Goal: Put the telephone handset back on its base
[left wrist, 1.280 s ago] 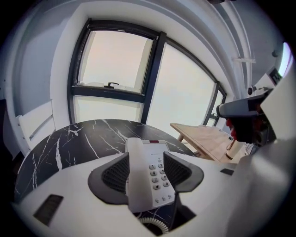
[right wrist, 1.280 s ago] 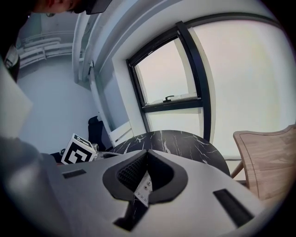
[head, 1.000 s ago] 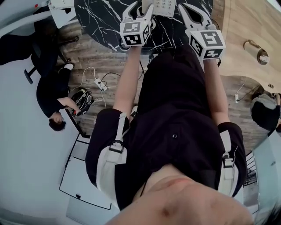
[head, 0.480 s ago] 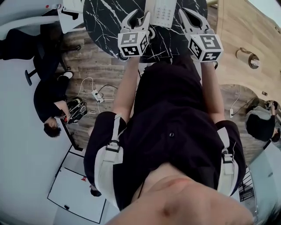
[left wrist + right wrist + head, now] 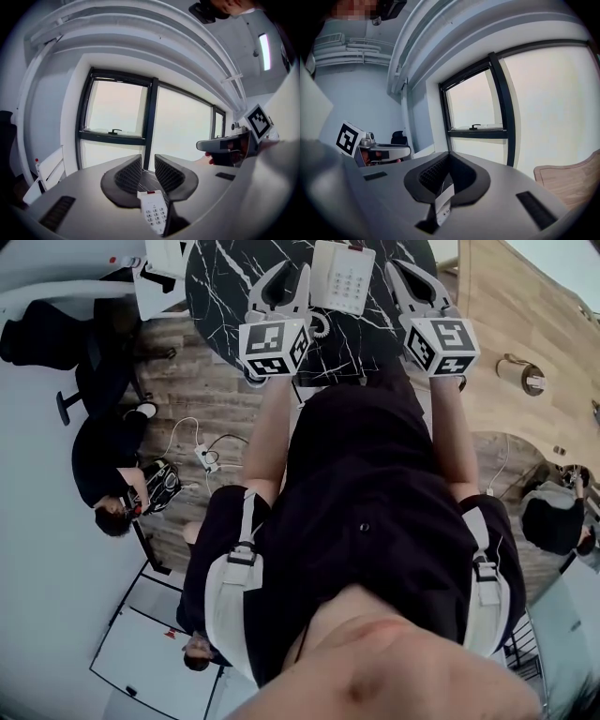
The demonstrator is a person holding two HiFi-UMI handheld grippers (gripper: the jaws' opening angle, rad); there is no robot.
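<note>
We find the telephone (image 5: 342,276) on the table (image 5: 216,282), close to the edge nearest to us, and its cord (image 5: 322,326) is just beside it, at its near left corner. A counter (image 5: 511,315) stands to the right of the table. On the floor (image 5: 187,371), left of the table and nearer to us, a person (image 5: 98,451) sits, and a power strip (image 5: 206,457) lies on the floor between this person and us. At the far right, near the end of the counter, we see a second person (image 5: 553,517). Behind the table, a window (image 5: 117,112) is in the wall.
</note>
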